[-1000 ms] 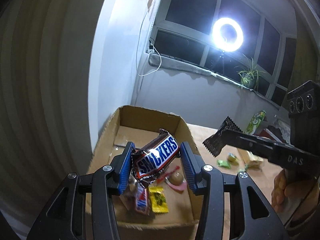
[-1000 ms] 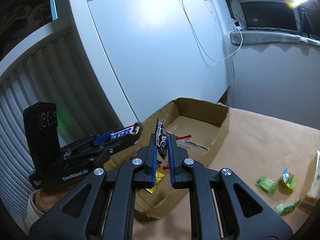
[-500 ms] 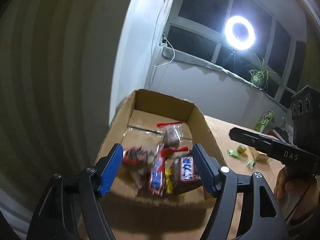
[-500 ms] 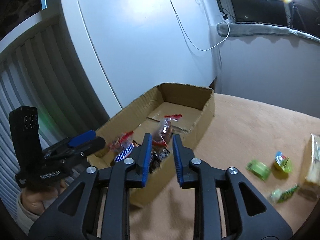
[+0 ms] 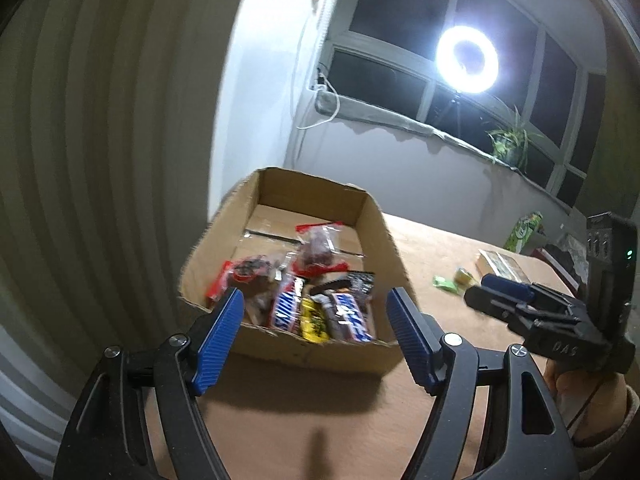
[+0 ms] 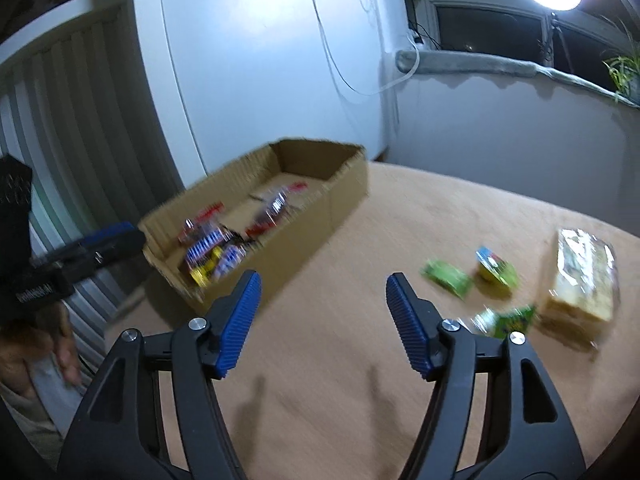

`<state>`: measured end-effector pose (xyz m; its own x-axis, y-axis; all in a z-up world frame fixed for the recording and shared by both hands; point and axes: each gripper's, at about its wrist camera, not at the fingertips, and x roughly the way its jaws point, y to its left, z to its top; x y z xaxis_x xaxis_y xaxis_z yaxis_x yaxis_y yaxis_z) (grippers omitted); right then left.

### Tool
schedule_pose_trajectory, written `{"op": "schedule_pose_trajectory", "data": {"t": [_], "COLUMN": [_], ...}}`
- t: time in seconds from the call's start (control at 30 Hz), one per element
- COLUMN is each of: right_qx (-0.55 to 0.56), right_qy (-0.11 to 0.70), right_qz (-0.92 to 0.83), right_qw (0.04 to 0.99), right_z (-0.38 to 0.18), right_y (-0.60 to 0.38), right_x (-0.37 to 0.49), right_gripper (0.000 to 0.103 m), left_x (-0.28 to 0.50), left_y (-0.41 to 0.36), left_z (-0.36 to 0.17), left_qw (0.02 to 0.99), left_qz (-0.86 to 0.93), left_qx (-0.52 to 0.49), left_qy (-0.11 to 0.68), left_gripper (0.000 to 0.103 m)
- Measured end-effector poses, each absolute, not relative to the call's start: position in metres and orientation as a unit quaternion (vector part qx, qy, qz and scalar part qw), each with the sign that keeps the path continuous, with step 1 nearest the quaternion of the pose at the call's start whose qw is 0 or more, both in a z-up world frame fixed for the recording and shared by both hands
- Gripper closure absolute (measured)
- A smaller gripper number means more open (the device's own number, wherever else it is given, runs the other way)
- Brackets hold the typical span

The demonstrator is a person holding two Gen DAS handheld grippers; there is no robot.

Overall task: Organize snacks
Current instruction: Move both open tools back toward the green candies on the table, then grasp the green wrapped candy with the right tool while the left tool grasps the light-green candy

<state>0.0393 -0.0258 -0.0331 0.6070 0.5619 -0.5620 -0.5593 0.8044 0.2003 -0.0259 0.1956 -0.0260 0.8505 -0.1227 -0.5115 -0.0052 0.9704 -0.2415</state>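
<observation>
The left claw is held wide and empty just short of the cardboard box, in which the Snickers bars and other wrapped snacks are piled at the near end. The right claw is likewise spread wide and empty above the counter, where green sweets and a clear-wrapped packet lie well apart from the box.

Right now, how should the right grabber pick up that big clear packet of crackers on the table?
Come down from above and pinch the cracker packet across its two long sides, near the middle. It lies flat on the table as a long block, narrower that way. The right gripper is open and holds nothing.
</observation>
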Motion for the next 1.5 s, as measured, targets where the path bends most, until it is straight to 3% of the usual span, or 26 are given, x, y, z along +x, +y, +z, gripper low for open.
{"op": "schedule_pose_trajectory", "data": {"t": [0.7,1.27,1.3,1.37,1.5], "right_qx": [0.000,-0.023,-0.022,-0.021,-0.006], "right_qy": [0.371,0.418,0.418,0.419,0.417], "right_qz": [0.244,0.260,0.263,0.265,0.274], "right_qw": [0.896,0.870,0.869,0.868,0.867], "right_z": [-0.065,-0.078,-0.079,-0.079,-0.081], "right_y": [-0.109,-0.123,-0.122,-0.122,-0.126], "right_x": [0.052,0.107,0.109,0.111,0.112], "right_gripper": [0.030,0.030,0.032,0.056,0.067], "left_x": [-0.020,0.012,0.012,0.015,0.029], "left_y": [0.119,0.053,0.051,0.048,0.045], "left_z": [-0.017,-0.053,-0.055,-0.057,-0.057], "left_qw": [0.952,0.921,0.920,0.917,0.912], "left_qz": [-0.091,-0.142,-0.144,-0.146,-0.150], "left_qx": [-0.063,-0.060,-0.061,-0.063,-0.072], "left_qy": [0.286,0.358,0.361,0.366,0.374], "left_gripper": [0.026,0.026,0.026,0.026,0.026]}}
